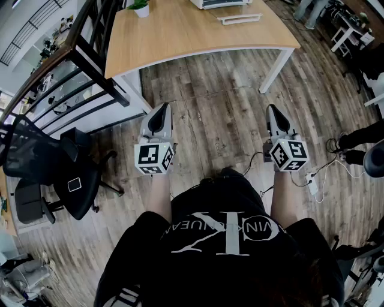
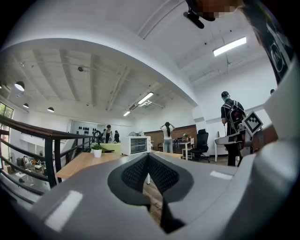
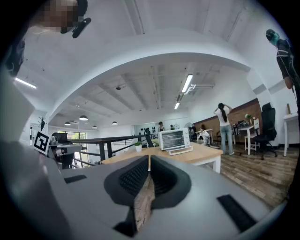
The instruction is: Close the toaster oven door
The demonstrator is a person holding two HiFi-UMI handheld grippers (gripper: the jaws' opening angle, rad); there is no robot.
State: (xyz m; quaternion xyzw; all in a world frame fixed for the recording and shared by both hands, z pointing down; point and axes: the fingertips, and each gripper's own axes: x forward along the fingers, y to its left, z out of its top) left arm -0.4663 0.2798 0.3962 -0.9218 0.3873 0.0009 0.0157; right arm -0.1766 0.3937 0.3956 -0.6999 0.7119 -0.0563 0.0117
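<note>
open office, wood-plank floor [image 1: 228, 114]. left tool [image 1: 161, 113] and right tool [image 1: 273, 113], both with jaws pressed together and empty, hung over it, well short of the table [image 1: 180, 36]. toaster oven [image 1: 219, 3] stood at the table's far edge, door [image 1: 240, 18] apparently down; closing not begun.

Toaster oven [image 3: 173, 139] at far edge of table [image 1: 180, 30], plant [image 3: 138, 146] to oven's L, chair [image 1: 72, 180] by railing [image 1: 78, 66] far L
</note>
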